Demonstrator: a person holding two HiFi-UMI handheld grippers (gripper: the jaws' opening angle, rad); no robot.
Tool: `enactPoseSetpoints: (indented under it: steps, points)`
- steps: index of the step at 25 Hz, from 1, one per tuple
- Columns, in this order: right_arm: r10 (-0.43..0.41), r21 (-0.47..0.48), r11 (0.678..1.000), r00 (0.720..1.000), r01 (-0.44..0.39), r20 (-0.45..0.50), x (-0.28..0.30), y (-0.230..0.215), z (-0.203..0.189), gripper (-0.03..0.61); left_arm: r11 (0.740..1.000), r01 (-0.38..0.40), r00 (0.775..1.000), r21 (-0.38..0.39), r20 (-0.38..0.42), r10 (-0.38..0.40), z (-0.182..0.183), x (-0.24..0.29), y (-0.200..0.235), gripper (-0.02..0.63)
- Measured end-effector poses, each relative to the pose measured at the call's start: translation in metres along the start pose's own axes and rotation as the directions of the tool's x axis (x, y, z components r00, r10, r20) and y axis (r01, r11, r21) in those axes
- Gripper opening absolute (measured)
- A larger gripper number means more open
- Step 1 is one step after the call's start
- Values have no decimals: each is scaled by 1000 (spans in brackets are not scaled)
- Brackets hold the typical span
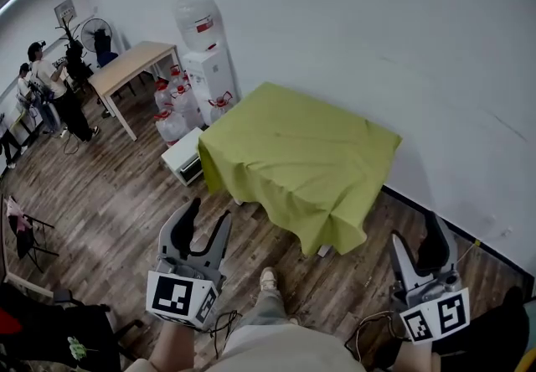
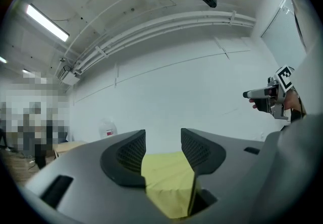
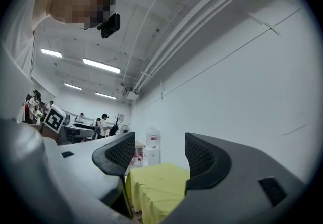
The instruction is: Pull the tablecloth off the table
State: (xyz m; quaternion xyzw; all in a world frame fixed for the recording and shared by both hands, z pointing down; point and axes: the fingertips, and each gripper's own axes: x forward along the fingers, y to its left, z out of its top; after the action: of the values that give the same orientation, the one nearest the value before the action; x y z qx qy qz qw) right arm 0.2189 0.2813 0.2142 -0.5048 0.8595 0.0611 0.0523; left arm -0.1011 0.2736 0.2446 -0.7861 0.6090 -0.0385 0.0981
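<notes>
The right gripper (image 3: 159, 153) holds its jaws apart, with nothing between the pads. Beyond the gap, a yellow-green tablecloth (image 3: 157, 183) hides the table under it and hangs in folds over the near edge and corner. Behind it, a water dispenser (image 3: 152, 151) stands against the white wall (image 3: 237, 97).

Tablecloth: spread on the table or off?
Spread: the tablecloth lies flat across the top, its edges draped down the sides.

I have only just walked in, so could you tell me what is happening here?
A person holds a gripper in each hand, facing the yellow-green tablecloth. The left gripper and right gripper are both open and empty, short of the cloth. It lies spread and draped, not yet pulled.
</notes>
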Motion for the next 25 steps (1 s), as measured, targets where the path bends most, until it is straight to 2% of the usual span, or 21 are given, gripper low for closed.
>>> enactPoseSetpoints:
  steps: [5,12,19,25]
  points:
    - [2,-4,1000,1000,-2,-28,24,-7,-18,314,1000,-2,1000,-1,-12,2,-18,22,10,218]
    - [4,2,1000,997,-4,-82,86,-21,-47,316,1000,6,999,-12,-37,-6,-44,79,42,218]
    - [-5,17,1000,987,8,-160,177,-44,-86,316,1000,29,998,11,-64,-29,-70,164,85,225]
    - [-23,26,999,981,28,-192,262,-68,-106,316,998,65,990,-22,-124,-67,-99,250,129,235]
